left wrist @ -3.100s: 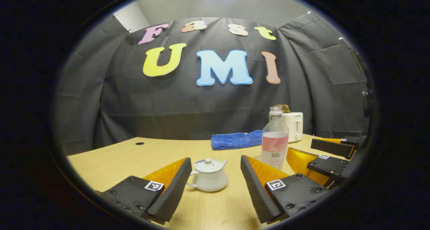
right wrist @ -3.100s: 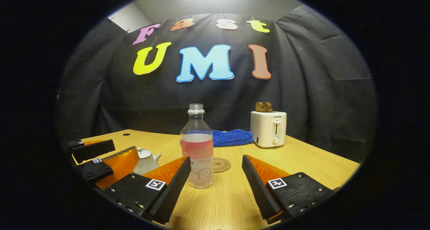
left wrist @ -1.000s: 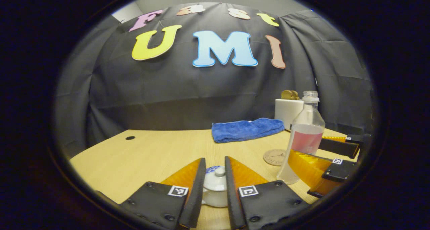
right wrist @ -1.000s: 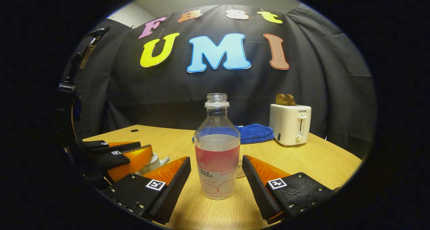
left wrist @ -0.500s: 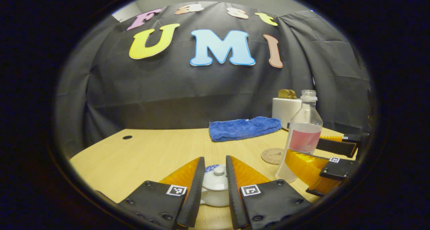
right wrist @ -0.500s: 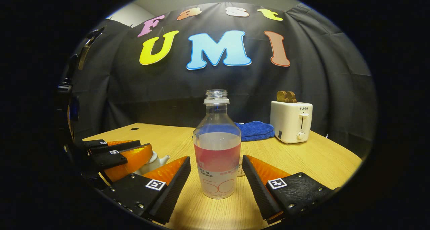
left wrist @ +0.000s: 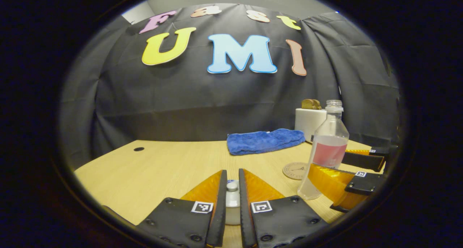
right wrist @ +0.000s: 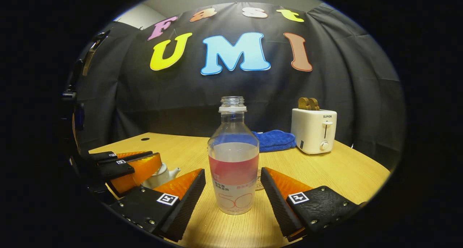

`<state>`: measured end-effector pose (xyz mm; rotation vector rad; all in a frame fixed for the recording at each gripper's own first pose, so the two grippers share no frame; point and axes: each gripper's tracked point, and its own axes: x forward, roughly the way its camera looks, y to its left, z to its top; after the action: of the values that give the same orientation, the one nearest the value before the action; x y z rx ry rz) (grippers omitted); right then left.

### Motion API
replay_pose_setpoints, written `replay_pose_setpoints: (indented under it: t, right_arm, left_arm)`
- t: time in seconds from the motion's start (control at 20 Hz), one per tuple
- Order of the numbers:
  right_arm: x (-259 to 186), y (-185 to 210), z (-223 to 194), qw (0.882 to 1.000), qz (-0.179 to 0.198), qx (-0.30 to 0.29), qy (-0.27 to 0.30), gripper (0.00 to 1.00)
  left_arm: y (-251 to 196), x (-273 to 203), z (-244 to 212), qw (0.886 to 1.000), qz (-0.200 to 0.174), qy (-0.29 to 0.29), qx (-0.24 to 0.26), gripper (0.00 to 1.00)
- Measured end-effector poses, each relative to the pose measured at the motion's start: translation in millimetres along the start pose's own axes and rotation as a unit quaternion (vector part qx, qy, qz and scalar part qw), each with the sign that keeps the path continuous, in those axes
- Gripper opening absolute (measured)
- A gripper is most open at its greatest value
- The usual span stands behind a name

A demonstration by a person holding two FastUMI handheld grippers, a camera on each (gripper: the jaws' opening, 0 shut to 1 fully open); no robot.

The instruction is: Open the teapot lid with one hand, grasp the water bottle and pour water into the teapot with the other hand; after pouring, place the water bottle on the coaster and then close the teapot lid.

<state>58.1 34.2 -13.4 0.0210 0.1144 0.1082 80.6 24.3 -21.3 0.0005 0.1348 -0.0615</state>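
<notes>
Bottle first: the clear plastic water bottle (right wrist: 233, 157) stands upright on the pale wooden table (right wrist: 343, 172), long axis vertical, uncapped mouth pointing straight up, part-filled, with a pink label band round its smooth body. The right gripper (right wrist: 233, 193) sits wide open, its ribbed fingers either side of the bottle's base and clear of it. Just behind the bottle peeks the round brown coaster (left wrist: 295, 170).

Over on the left gripper view, the left gripper (left wrist: 232, 201) is pinched in on the small round knob of the white ceramic teapot lid (left wrist: 232, 186), both fingers pressing it, with the glossy white teapot (right wrist: 159, 175) sitting on the table underneath. From the right gripper view its spout points toward the bottle.

Farther back lie a fluffy blue folded towel (left wrist: 265, 141) and a boxy white toaster (right wrist: 314, 130), well apart from the action.
</notes>
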Motion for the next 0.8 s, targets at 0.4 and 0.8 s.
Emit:
replay_pose_setpoints:
  t: [0.4,0.8]
  right_arm:
    - [2.2,-1.2,-1.1,1.0,0.004,0.014,0.01,0.95]
    - [3.7,1.3,-4.5,1.0,-0.003,-0.013,0.018,0.95]
  left_arm:
    - [3.3,-7.8,9.8,0.999,0.002,-0.03,-0.013,0.13]
    - [4.7,-17.9,18.0,0.997,-0.002,-0.067,-0.023,0.14]
